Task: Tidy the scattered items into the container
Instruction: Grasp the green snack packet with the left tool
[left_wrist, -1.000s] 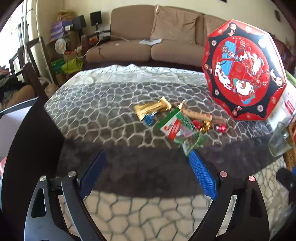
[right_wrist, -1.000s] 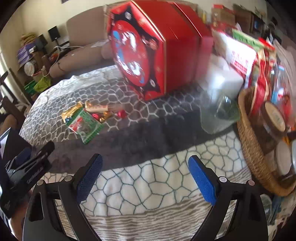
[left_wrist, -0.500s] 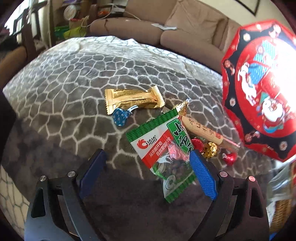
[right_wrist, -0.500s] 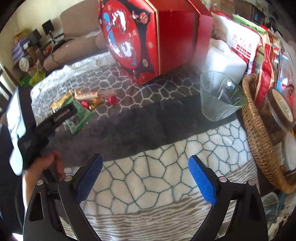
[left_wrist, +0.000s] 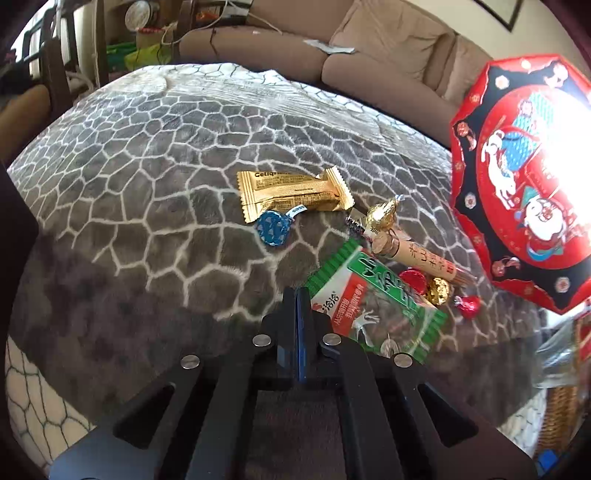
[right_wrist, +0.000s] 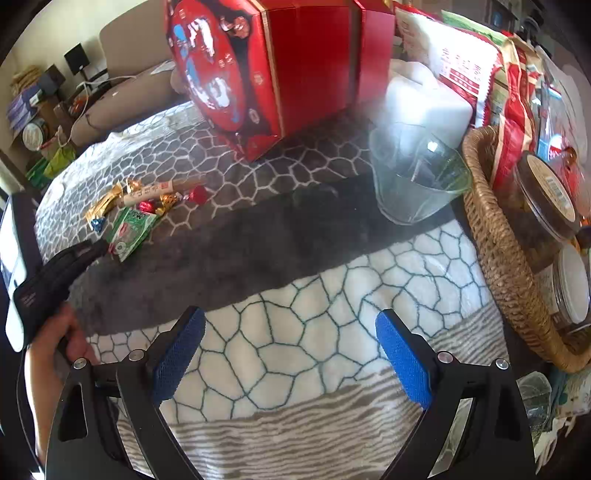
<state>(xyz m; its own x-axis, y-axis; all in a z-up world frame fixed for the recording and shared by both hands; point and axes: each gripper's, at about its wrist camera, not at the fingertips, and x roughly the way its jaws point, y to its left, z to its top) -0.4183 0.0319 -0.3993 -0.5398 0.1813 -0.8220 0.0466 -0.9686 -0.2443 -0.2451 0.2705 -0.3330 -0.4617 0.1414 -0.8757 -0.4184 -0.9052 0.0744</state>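
Note:
Snacks lie scattered on the grey patterned blanket: a green and red packet (left_wrist: 373, 306), a gold bar wrapper (left_wrist: 291, 192), a blue foil candy (left_wrist: 273, 229), a paper tube (left_wrist: 417, 258), and small red and gold foil candies (left_wrist: 439, 290). My left gripper (left_wrist: 298, 295) is shut and empty, its tips just left of the green packet's corner. It also shows in the right wrist view (right_wrist: 88, 249) beside the packet (right_wrist: 131, 230). A clear glass bowl (right_wrist: 417, 177) stands at the right. My right gripper (right_wrist: 288, 350) is open and empty over the white blanket.
A red octagonal gift box (left_wrist: 524, 177) stands right of the snacks, also seen in the right wrist view (right_wrist: 277, 70). A wicker basket (right_wrist: 506, 258) with jars sits at the far right, with a white container (right_wrist: 424, 96) and snack bags behind the bowl. A sofa (left_wrist: 332, 55) lies beyond.
My left gripper has closed from wide open and moved in low toward the green packet. My right gripper stayed open and shifted slightly toward the bowl.

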